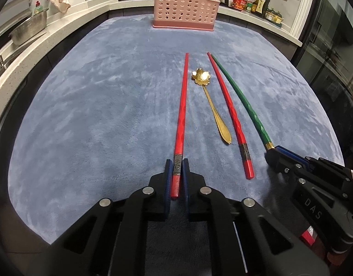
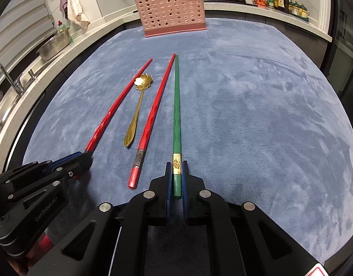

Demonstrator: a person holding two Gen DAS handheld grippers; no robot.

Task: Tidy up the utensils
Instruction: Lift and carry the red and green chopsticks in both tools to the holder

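the blue-cloth worktop point(image 1: 96, 115) is carrying a pink utensil basket point(image 1: 184, 5) at its far edge, contents mostly hidden. the left gripper point(image 1: 177, 172) is clenching one red chopstick point(image 1: 182, 105); the right gripper point(image 2: 176, 174) is clenching the green chopstick point(image 2: 176, 105). the other red chopstick point(image 1: 227, 110) and gold spoon point(image 1: 211, 103) are lying between them.

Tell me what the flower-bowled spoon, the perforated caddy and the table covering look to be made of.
Spoon: likely metal with a polished gold finish; its bowl throws a bright glare. Caddy: looks like moulded pink plastic, matte, with even rows of punched holes. Table covering: soft blue-grey plush fabric; brushed streaks show a nap.
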